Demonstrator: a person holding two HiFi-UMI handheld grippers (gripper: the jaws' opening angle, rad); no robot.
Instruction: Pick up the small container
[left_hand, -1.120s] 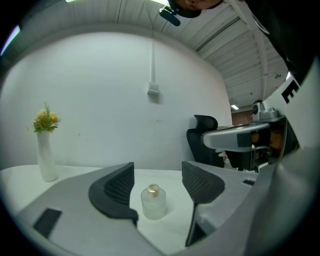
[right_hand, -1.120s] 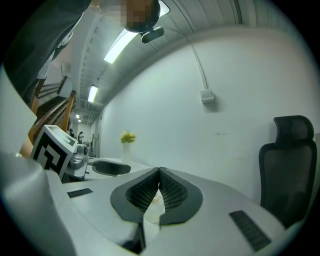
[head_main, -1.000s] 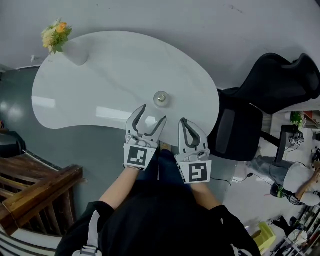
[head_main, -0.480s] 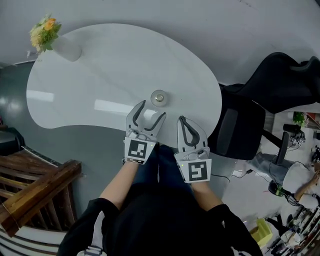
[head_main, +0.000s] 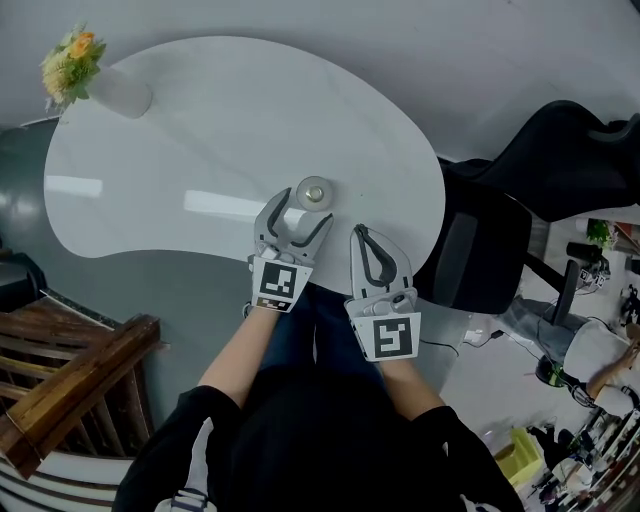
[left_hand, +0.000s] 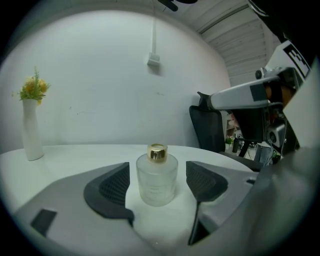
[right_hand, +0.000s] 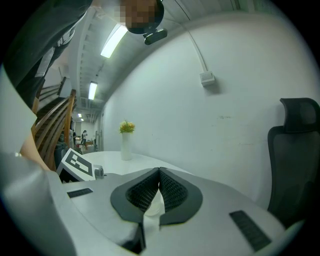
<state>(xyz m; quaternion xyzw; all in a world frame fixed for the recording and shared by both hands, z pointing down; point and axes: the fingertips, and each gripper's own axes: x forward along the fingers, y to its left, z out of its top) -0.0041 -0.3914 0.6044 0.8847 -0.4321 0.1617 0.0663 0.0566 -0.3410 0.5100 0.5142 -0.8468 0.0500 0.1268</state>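
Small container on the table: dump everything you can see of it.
The small container is a short round bottle, frosted glass by the look of it, with a shiny gold cap on a narrow neck. Faint print on its side is too small to read. It stands upright, capped, near the front edge of the table. The left gripper frames it with open jaws, with a gap on either side, so neither pad touches it. Only the table is in contact with it.
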